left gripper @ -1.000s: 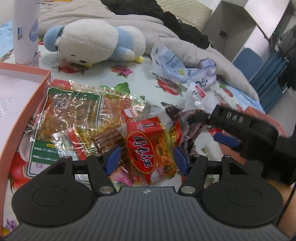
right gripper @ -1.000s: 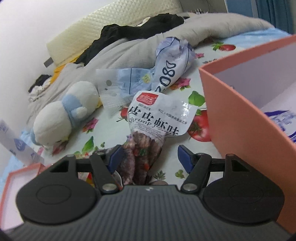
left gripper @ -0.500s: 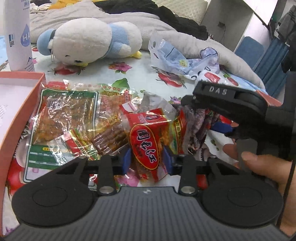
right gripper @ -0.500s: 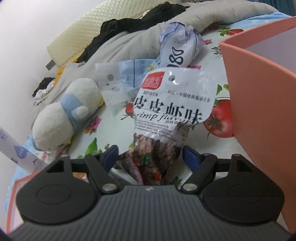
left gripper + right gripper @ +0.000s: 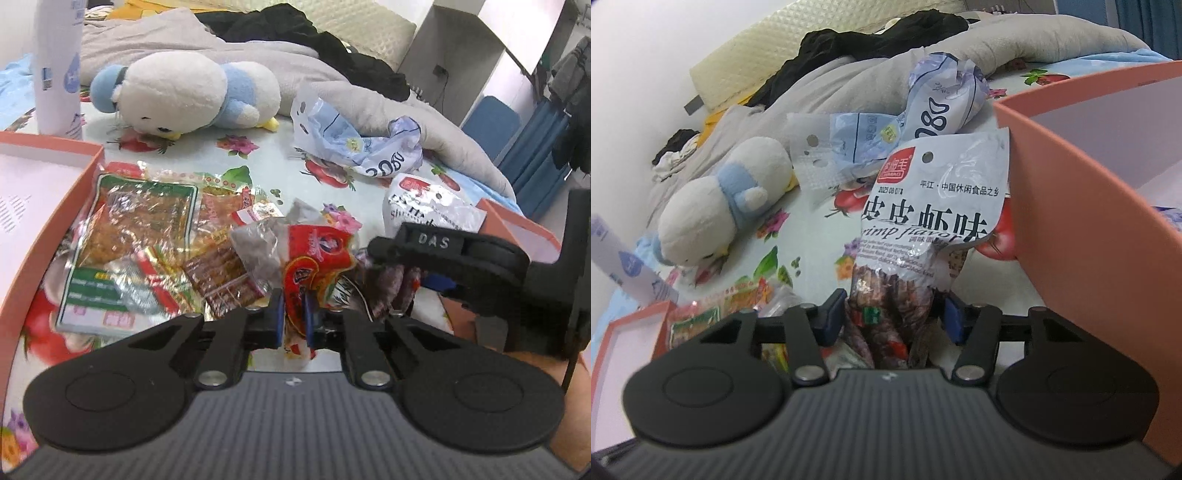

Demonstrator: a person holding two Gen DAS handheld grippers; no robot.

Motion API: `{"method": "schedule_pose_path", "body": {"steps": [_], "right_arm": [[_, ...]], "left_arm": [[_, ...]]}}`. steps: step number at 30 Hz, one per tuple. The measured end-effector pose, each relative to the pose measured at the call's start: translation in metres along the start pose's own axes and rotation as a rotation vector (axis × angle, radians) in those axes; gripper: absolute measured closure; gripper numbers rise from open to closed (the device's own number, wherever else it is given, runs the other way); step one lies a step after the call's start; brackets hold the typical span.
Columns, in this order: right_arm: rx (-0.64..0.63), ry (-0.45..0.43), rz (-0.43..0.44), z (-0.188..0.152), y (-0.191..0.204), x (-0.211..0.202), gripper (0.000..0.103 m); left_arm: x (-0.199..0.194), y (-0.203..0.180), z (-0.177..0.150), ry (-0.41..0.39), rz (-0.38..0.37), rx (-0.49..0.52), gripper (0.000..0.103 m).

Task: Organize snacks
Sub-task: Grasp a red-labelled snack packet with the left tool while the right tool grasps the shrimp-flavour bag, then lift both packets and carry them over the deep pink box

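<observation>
**Two snack packets between the jaws, pink boxes at either side**

At the far left of the left wrist view lies a shallow pink box (image 5: pixel 44 192), with a white bottle (image 5: pixel 59 66) standing behind it. Just beside the box, on the flowered bedsheet (image 5: pixel 258 177), lies a heap of clear snack packets (image 5: pixel 147 243) with green and red printing. Behind them lies a white-and-blue plush toy (image 5: pixel 184 92). The left gripper (image 5: pixel 293 317) is clamped tight on the lower edge of a red snack packet (image 5: pixel 314 266), whose top is crumpled. To its right a crumpled blue-and-white plastic bag (image 5: pixel 362 144) rests against a grey blanket (image 5: pixel 424 125).

In the right wrist view, the right gripper (image 5: pixel 890 321) has its jaws closing around the dark lower part of a white shrimp-flavour snack bag (image 5: pixel 931 206); the left pad touches the bag, the right pad stands just apart from it. The bag's top corner leans against the wall of a second pink box (image 5: pixel 1071 206) at the right.
</observation>
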State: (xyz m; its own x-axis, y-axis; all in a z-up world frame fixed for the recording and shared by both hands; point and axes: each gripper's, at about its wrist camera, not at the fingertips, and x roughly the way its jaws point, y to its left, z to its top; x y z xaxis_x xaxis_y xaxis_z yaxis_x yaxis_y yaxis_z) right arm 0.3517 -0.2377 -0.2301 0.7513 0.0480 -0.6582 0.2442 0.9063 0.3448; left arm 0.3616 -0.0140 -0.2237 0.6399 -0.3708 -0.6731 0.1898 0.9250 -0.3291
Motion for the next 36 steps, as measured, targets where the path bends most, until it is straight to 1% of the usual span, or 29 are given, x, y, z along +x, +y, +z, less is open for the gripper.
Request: {"method": "schedule_pose_path", "body": {"steps": [2,7,12,14,20,24,28,36], "right_arm": [[-0.020,0.004,-0.003,-0.003,0.000,-0.010,0.049],[-0.076,0.010,-0.001,-0.014,0.002,-0.036,0.050],[-0.133,0.031,-0.012,-0.026,0.004,-0.061,0.050],[-0.152,0.037,-0.006,-0.030,0.005,-0.071,0.050],[-0.210,0.053,-0.001,-0.047,0.006,-0.102,0.050],[-0.245,0.071,0.017,-0.058,0.008,-0.129,0.050],[-0.270,0.073,0.025,-0.066,0.005,-0.153,0.050],[-0.291,0.080,0.048,-0.083,-0.004,-0.195,0.050]], "left_arm": [[-0.010,-0.002,-0.004,-0.006,0.005,-0.002,0.092],[-0.038,-0.009,-0.016,-0.024,0.024,0.005,0.093],[-0.067,-0.014,-0.032,-0.038,0.069,0.026,0.094],[-0.077,-0.013,-0.038,-0.041,0.069,0.017,0.094],[-0.108,-0.015,-0.056,-0.061,0.099,-0.001,0.094],[-0.130,-0.019,-0.066,-0.083,0.122,-0.006,0.094],[-0.153,-0.023,-0.076,-0.086,0.119,-0.043,0.094],[-0.188,-0.035,-0.094,-0.090,0.131,-0.052,0.094]]}}
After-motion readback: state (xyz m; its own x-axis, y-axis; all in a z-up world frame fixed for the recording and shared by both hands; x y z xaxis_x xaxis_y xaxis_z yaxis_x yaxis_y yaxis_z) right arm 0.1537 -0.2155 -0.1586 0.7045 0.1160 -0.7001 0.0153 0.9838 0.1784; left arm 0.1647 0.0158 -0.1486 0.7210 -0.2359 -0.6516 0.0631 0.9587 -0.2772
